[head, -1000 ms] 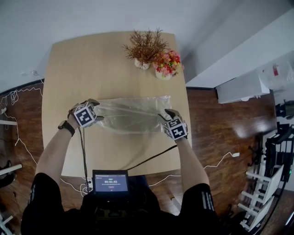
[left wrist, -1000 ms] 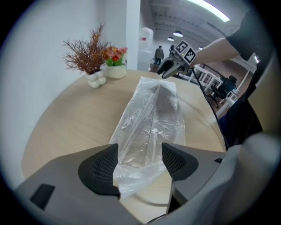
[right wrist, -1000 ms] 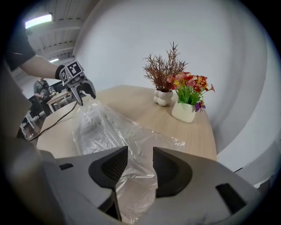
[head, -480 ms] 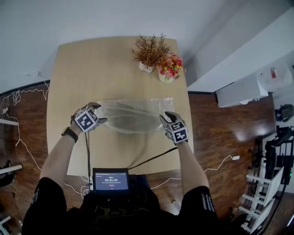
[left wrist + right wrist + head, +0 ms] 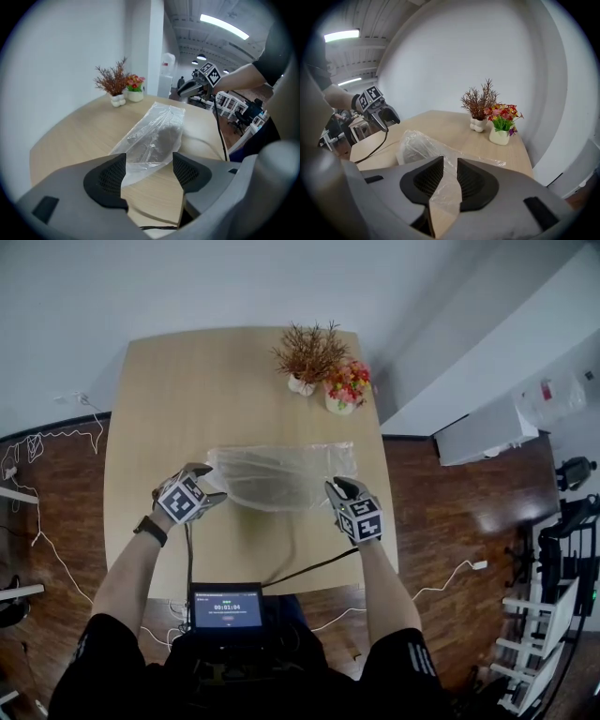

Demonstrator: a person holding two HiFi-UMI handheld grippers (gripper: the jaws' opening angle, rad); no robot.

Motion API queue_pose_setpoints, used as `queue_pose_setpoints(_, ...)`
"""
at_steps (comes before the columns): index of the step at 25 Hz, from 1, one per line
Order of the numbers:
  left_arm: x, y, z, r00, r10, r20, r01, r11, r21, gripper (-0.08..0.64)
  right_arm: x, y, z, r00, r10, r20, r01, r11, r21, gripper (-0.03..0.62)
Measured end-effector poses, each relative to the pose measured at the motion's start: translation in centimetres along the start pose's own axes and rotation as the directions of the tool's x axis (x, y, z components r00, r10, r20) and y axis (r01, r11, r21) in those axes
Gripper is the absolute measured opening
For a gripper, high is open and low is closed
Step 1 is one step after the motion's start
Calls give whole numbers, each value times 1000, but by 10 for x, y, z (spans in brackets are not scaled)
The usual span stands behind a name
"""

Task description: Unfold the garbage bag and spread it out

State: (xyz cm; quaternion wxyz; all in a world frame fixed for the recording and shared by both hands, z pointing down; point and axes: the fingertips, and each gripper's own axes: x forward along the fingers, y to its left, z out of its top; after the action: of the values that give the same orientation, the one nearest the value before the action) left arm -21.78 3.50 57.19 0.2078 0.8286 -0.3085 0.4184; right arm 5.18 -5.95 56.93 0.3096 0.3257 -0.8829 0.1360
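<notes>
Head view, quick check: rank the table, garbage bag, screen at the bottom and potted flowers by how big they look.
1. table
2. garbage bag
3. screen, though it sits nearest the camera, which inflates it
4. potted flowers

Head view: marker cubes hide most of the jaws on my left hand-held gripper (image 5: 208,495) and right hand-held gripper (image 5: 337,489). The right jaws have just been closing, with garbage bag (image 5: 281,474) film between them; the film's near end drops out of sight behind the gripper body. Screen (image 5: 226,610) print is too small to read. Tabletop (image 5: 187,381) near edge is partly hidden behind that screen.
</notes>
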Motion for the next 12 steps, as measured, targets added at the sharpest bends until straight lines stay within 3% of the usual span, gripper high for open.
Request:
queue_pose_setpoints(8,-12,-6,-12,998,31,60,-33,999,21,322,-22,25,8,999,-32,36,30,999,38,101)
queue_pose_setpoints(12,-23,-21,-15,997,10,76,-10,1000,-12,322,-31,37,9,998,-44,46,42,998,51,101)
